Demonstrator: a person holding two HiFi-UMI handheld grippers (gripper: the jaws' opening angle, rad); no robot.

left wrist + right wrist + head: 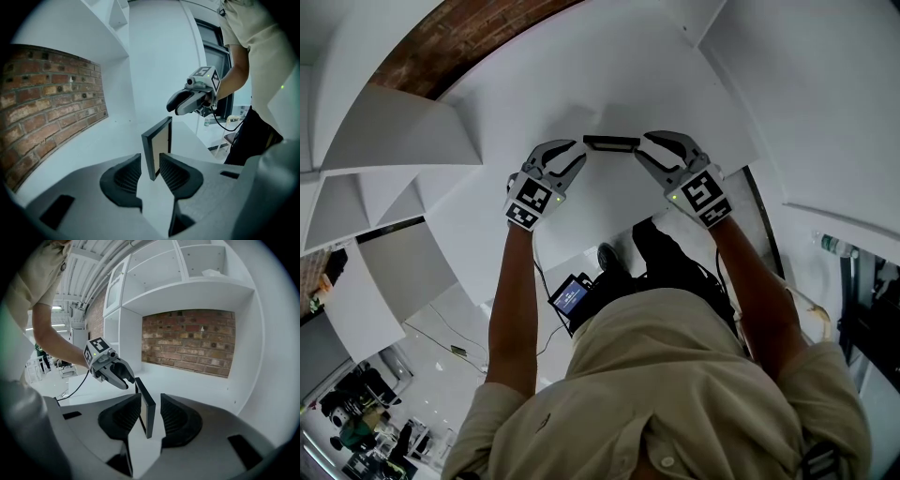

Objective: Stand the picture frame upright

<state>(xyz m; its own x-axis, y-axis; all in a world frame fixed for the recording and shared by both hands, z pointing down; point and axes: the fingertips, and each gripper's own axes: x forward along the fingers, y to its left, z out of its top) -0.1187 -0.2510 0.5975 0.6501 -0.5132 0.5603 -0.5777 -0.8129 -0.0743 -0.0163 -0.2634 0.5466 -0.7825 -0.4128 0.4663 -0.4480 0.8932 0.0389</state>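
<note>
**Item:** picture frame (610, 142), black-edged, standing upright on the white table (619, 206), at 12 o'clock from the person.

**Attendants:** left gripper (578, 159) at the frame's 9 o'clock end, right gripper (643, 152) at its 3 o'clock end. The fingers of both are spread and straddle the frame's ends without pressing on them.

**Step, as judged:** letting go of the frame.

**Handling:** draw each gripper straight off its end, toward 9 and 3 o'clock, evenly. No finger should brush a face of the frame, or it may topple.

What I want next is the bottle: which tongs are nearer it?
Right. The right tongs straddle the right end of the picture frame, the end toward the bottle; the left tongs straddle its left end, farther away.
</note>
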